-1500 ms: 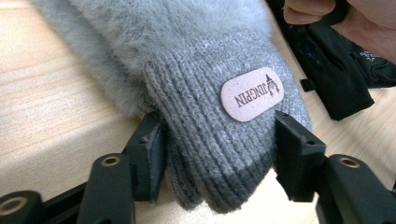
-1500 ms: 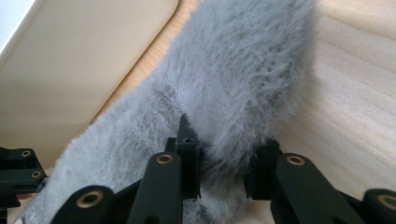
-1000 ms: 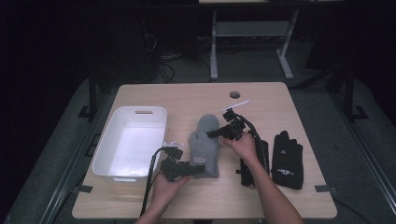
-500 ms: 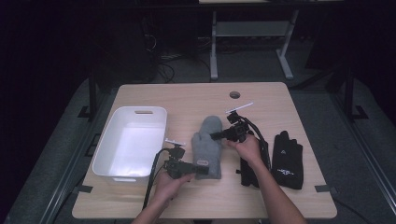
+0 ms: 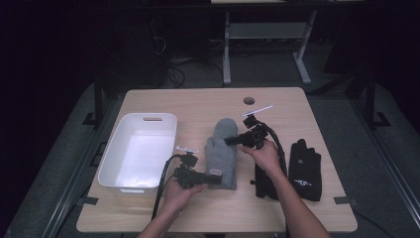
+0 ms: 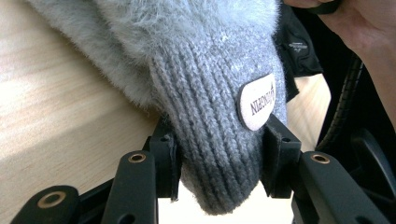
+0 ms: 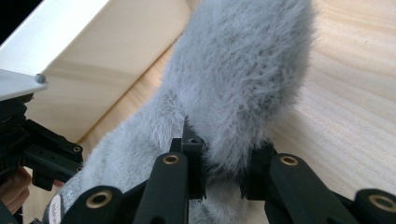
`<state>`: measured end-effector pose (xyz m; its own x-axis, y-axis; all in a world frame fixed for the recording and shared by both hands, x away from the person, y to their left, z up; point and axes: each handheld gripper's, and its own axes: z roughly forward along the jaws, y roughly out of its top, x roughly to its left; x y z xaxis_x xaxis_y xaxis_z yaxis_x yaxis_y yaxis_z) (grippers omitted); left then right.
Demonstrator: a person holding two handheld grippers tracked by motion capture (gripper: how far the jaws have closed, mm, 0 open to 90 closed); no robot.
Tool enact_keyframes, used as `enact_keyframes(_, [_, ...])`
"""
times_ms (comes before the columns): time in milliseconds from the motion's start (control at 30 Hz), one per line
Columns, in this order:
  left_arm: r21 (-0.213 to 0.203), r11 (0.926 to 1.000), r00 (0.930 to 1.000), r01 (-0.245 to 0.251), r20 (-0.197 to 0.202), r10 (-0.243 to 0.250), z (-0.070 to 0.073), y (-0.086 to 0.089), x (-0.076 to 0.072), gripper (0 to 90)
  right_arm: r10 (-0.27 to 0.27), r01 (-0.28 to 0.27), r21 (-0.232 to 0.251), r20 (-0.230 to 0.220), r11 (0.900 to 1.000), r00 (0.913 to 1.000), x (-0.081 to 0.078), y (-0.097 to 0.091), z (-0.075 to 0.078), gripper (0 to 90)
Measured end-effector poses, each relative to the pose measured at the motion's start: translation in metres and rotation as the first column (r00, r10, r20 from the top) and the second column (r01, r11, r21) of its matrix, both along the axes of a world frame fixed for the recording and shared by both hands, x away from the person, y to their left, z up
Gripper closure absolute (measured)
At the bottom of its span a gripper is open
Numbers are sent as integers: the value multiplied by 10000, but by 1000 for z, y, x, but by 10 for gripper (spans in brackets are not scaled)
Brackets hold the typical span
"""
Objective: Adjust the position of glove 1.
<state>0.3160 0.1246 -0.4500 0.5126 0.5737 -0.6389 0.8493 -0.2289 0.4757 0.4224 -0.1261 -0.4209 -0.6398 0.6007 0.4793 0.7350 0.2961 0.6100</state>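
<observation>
Near the counter's (image 5: 208,101) middle, toward its front edge, lies a grey mitten (image 5: 222,153). The left hand-held gripper (image 6: 219,156) has just been closing on its ribbed cuff, which now sits pinched between the pads. The right hand-held gripper (image 7: 223,175) is clenched on its fuzzy fingertip end. A white bin (image 5: 111,163) stands just left; black gloves (image 5: 304,168) lie toward the right edge.

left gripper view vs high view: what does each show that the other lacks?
Left gripper view: the label patch on the grey mitten's ribbed cuff, which sits between the left tool's jaws; these have just been closing.

High view: the white bin and the whole black glove on the table.

Both: the grey mitten, the left tool and the person's right hand.
</observation>
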Motion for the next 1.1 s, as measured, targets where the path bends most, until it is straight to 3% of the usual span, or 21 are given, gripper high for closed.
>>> enact_keyframes(133, [-178, 9998, 9997, -94, 217, 98, 11, -1, -2, 562, -129, 127, 266, 61, 9996, 9999, -3, -4, 9, 755])
enact_keyframes(367, [-49, 9999, 9969, 103, 778, -99, 39, 4, -4, 559, -214, 194, 581, 342, 9981, 9992, -7, -5, 35, 754])
enact_keyframes(633, [156, 9997, 9922, 175, 1231, -193, 63, 17, -5, 557, -271, 235, 609, 594, 9979, 9979, -9, 0, 60, 753])
enact_keyframes(1100, [181, 9996, 9871, 204, 1586, -230, 92, 41, -6, 555, -116, 52, 738, 859, 9973, 9962, -10, 19, 94, 753])
